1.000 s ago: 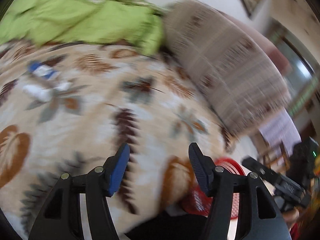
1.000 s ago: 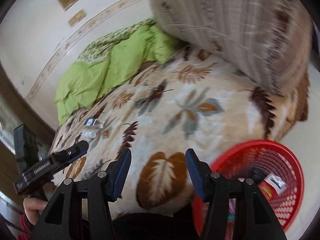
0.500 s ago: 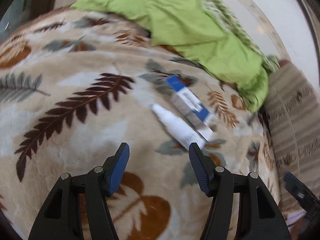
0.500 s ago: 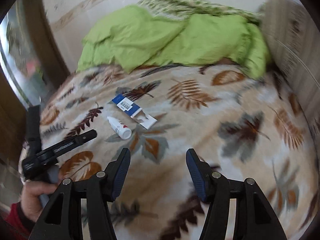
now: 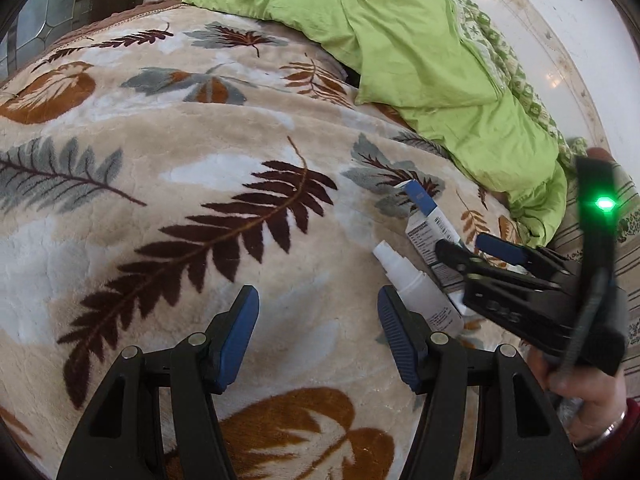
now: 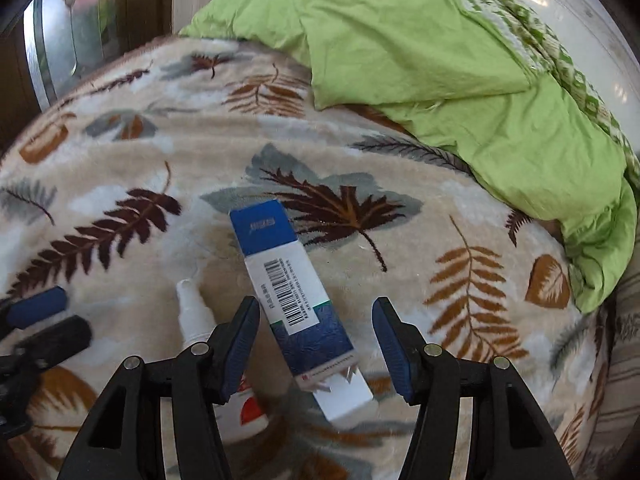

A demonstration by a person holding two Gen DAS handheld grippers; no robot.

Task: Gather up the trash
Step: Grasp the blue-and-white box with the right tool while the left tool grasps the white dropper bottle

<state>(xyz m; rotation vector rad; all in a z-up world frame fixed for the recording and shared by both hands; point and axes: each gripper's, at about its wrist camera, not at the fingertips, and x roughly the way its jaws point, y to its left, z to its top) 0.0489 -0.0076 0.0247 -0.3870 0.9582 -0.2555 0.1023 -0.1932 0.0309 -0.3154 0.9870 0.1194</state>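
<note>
Blue-white carton (image 6: 298, 312) lies between the right hand-held gripper's (image 6: 316, 344) spread fingers; left hand-held gripper (image 5: 318, 340) gapes empty.

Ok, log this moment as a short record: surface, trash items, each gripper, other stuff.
surface: leaf-print blanket on a bed
trash: box, blue and white with a barcode, lying flat; white bottle lying beside it
right gripper: open, jaws on either side of the box, not closed on it
left gripper: open, holding nothing, bottle just beyond its right finger
other: green sheet bunched at the far side
</note>
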